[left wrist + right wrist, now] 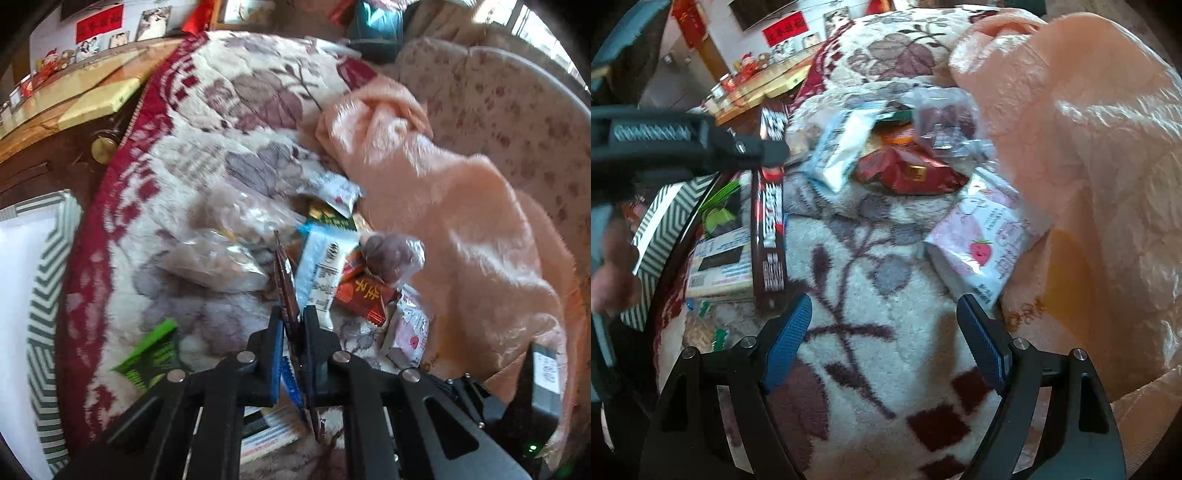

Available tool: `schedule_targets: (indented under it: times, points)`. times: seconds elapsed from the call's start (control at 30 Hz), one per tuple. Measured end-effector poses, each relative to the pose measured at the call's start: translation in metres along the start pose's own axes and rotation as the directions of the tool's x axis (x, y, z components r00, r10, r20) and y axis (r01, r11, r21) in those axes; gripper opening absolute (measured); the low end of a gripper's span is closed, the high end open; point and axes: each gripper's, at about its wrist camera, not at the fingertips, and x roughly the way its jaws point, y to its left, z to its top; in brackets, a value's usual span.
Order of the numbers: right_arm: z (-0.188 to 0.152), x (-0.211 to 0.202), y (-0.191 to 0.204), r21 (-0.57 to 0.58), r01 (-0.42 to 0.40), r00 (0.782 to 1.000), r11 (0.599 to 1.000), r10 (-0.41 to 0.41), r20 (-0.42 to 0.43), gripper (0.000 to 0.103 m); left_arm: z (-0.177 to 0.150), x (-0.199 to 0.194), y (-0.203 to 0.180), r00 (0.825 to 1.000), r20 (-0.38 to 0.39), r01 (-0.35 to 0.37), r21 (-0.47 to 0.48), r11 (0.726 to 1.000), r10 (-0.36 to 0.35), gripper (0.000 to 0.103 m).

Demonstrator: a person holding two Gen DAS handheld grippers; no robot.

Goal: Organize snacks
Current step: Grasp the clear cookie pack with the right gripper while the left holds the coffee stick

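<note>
One view alone shows strawberry packet (982,251) print.

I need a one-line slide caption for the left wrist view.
Left gripper shut on a dark brown snack bar above the floral blanket.

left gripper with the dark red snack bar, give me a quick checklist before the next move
1. Grip on the bar: the left gripper is shut on the dark red snack bar, wrapper pinched edge-on between the pads. ok
2. Bar free of the pile: the right wrist view shows it hanging long from the grip, lower end near the boxes; contact there, cannot tell.
3. Right gripper free: open, nothing between its fingers, over the floral blanket. ok
4. Remaining snacks in sight: red packet, strawberry pack, white and blue pouch. ok
5. Drop-off spot for the bar: none clearly shown. cannot tell
</note>
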Motion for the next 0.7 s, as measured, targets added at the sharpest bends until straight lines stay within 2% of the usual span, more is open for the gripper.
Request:
schedule_targets:
  times: [0.13,0.23,0.37,0.47,0.57,0.7]
  points:
    - [0.002,-0.001,0.018,-0.080,-0.035,0.999,0.996,0.033,-0.015,0.081,-0.007,-0.020,0.025,0.999,0.034,-0.017,-0.054,0.998,0.019,0.011]
    - [0.002,-0.001,0.035,-0.147,-0.054,0.998,0.988,0.051,-0.025,0.081,-0.017,-0.033,0.042,0.995,0.061,-0.072,-0.080,0.994,0.077,0.010]
    - [0.000,0.000,0.053,-0.234,-0.074,0.997,0.969,0.065,-0.048,0.081,-0.032,-0.046,0.065,0.995,0.064,-0.072,-0.120,0.990,0.080,0.010]
    - [-0.004,-0.001,0.064,-0.270,-0.152,0.986,0.951,0.128,-0.103,0.081,-0.045,-0.056,0.078,0.994,0.067,-0.080,-0.147,0.986,0.090,0.010]
    - [-0.010,-0.006,0.083,-0.340,-0.209,0.976,0.917,0.172,-0.135,0.081,-0.056,-0.063,0.085,0.994,0.067,-0.080,-0.163,0.983,0.092,0.010]
    - [-0.025,-0.015,0.113,-0.505,-0.217,0.976,0.835,0.173,-0.133,0.081,-0.068,-0.065,0.092,0.992,0.056,-0.100,-0.170,0.980,0.110,0.010]
